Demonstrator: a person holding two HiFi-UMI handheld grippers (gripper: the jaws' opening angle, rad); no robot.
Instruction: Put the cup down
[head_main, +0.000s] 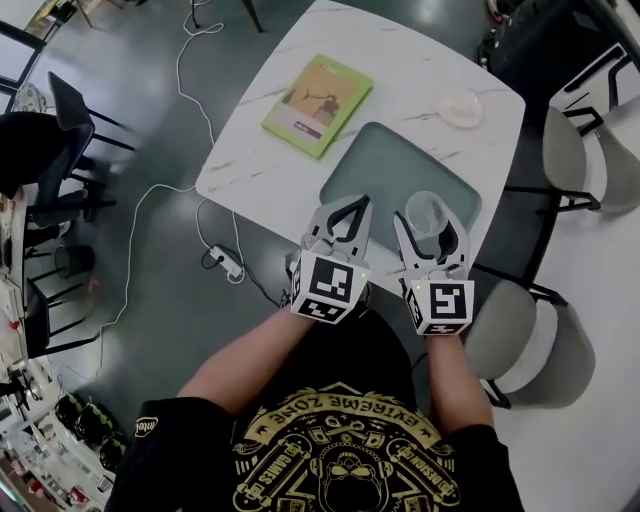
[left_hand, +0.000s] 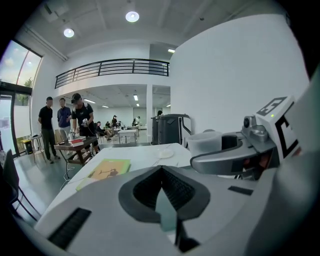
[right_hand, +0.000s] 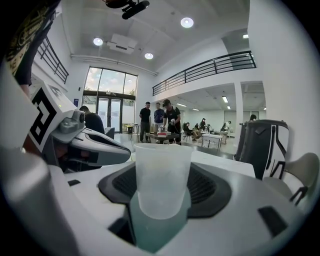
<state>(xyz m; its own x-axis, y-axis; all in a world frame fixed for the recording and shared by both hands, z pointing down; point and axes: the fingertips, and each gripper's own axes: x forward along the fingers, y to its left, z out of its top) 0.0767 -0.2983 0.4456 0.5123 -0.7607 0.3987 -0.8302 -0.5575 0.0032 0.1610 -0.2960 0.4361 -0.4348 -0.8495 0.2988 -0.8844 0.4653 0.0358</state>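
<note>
Above the mat (head_main: 385, 170), right tongs (head_main: 431, 226) grasp the cup (right_hand: 162, 175) upright; setting it on the counter (head_main: 400, 70) remains. Left tongs (head_main: 350, 206) clenched, empty.

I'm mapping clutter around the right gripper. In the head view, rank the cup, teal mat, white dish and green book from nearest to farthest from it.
1. cup, between the jaws of the right gripper
2. teal mat, just ahead of it
3. white dish, far right, past the mat
4. green book, far left
</note>
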